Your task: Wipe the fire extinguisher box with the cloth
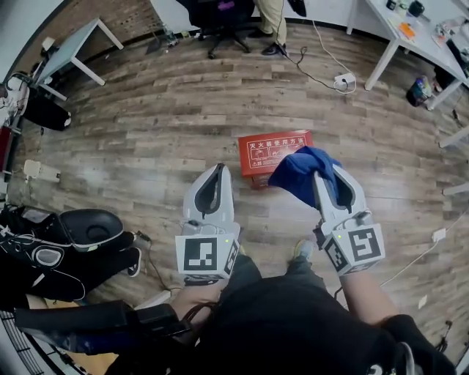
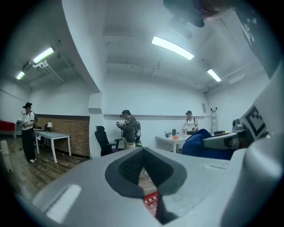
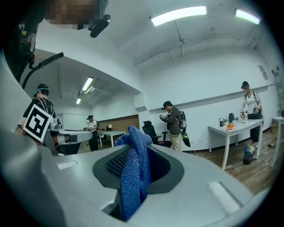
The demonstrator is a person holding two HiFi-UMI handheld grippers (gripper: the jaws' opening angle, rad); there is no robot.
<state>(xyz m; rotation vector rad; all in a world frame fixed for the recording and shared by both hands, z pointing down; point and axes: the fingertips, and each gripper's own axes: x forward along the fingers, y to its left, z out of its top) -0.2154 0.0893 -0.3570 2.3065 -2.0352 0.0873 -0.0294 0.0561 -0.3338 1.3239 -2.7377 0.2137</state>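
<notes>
The red fire extinguisher box [image 1: 272, 149] lies flat on the wooden floor ahead of me, white print on its top. My right gripper [image 1: 323, 174] is shut on a blue cloth [image 1: 300, 173], which bunches out over the box's near right corner. In the right gripper view the cloth [image 3: 134, 174] hangs between the jaws of the right gripper [image 3: 137, 141]. My left gripper [image 1: 218, 171] hovers left of the box, shut with nothing in it. Through the left gripper [image 2: 142, 151] jaws' lower gap a strip of the box [image 2: 151, 202] shows.
A black office chair [image 1: 220, 20] and a standing person's legs [image 1: 272, 28] are at the far side. White tables [image 1: 410, 40] stand at the right, with a power strip [image 1: 344, 79] and cables on the floor. Black bags [image 1: 66, 249] lie at my left.
</notes>
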